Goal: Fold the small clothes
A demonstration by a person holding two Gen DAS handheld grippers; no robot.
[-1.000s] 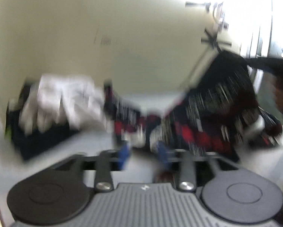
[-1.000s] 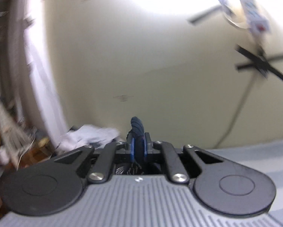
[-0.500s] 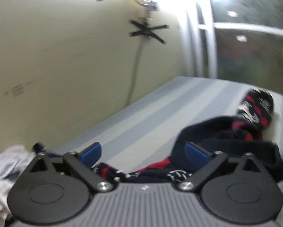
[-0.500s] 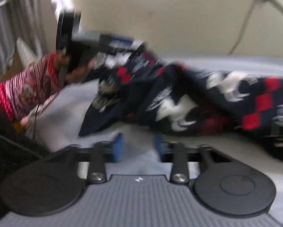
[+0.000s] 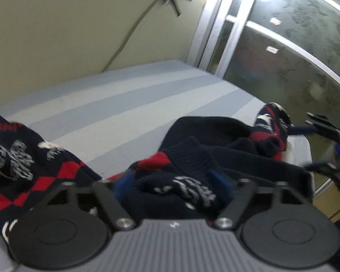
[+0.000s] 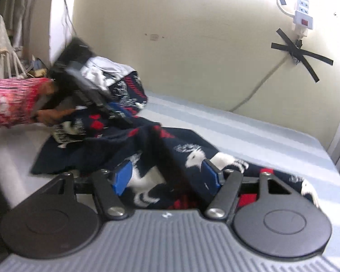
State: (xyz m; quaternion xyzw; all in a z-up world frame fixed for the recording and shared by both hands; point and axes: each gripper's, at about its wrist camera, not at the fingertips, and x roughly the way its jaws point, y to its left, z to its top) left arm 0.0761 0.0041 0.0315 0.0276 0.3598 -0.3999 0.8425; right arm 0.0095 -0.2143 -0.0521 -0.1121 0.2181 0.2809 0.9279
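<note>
- The step in hand looks like getting a fresh hold on the navy patterned sweater (image 6: 161,145) so it can be spread flat on the striped bed surface (image 6: 249,131); no neat fold is visible yet, so the task seems at an early stage.
- The left gripper (image 5: 173,182) has its jaws parted, with a bunched fold of the knit lying between the blue pads (image 5: 218,179); they do not appear to pinch it.
- The right gripper (image 6: 167,175) is likewise spread wide, the cloth lying directly ahead of and under its fingers, loose.
- From the right tool, the sweater runs forward and to the left, toward the other gripper; from the left tool, it spreads ahead and to both sides, crumpled.
- The next move probably calls for closing each tool on an edge or a corner, then drawing the two apart to flatten the garment.
</note>
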